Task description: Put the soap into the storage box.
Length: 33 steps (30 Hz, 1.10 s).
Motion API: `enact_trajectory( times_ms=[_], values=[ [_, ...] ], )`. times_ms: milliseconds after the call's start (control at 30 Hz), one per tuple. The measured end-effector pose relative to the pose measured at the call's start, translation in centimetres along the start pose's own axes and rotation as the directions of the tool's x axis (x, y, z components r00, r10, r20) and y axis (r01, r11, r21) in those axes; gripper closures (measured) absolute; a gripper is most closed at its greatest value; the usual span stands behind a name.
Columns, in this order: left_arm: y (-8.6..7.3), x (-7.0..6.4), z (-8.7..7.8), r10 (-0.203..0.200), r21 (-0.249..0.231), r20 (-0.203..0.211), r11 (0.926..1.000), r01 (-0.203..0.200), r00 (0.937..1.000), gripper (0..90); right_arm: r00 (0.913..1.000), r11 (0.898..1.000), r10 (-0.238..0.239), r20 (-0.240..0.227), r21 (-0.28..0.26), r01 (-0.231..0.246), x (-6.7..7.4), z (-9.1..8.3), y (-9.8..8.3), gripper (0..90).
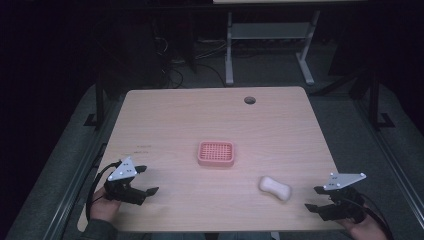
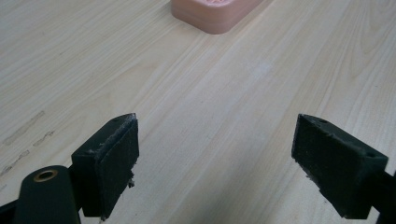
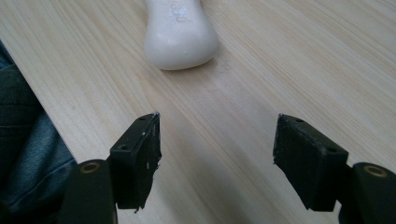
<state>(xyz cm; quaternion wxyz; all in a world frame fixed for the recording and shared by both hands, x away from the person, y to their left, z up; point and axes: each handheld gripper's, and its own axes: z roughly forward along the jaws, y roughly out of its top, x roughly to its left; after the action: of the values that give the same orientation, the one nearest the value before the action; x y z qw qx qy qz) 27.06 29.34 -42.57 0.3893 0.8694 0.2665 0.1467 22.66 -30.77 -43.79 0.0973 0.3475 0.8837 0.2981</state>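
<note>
High view: white waisted soap bar (image 1: 275, 188) near pink slotted dish (image 1: 216, 153); both grippers' jaws wide.

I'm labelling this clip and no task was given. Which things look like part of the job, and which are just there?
Likely part of the job:
- white soap bar, lying on the table
- pink soap dish, empty
- left gripper, open
- right gripper, open, nearest the soap

Just there:
- round hole in the tabletop
- desk frame on the floor behind

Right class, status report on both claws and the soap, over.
Left claw open, empty. Right claw open, empty. Soap on table, beside pink dish. Path clear.
</note>
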Motion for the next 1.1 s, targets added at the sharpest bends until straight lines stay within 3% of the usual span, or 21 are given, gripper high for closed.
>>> enact_trajectory(
  times_ms=[600, 1100],
  values=[
    [-0.1, 0.1, -0.1, 0.007, 0.009, -0.005, 0.9999, -0.007, 1.0, 14.8, 0.9983, 0.998, -0.048, -0.034, 0.05, 0.049, 0.3, 0.6, 2.8, 30.4],
    [-0.1, 0.2, -0.2, -0.002, 0.002, -0.01, 1.0, 0.002, 1.0, 14.8, 0.9938, 0.989, -0.103, -0.043, 0.1, 0.106, 0.6, 0.9, 5.1, 28.9]
  ],
)
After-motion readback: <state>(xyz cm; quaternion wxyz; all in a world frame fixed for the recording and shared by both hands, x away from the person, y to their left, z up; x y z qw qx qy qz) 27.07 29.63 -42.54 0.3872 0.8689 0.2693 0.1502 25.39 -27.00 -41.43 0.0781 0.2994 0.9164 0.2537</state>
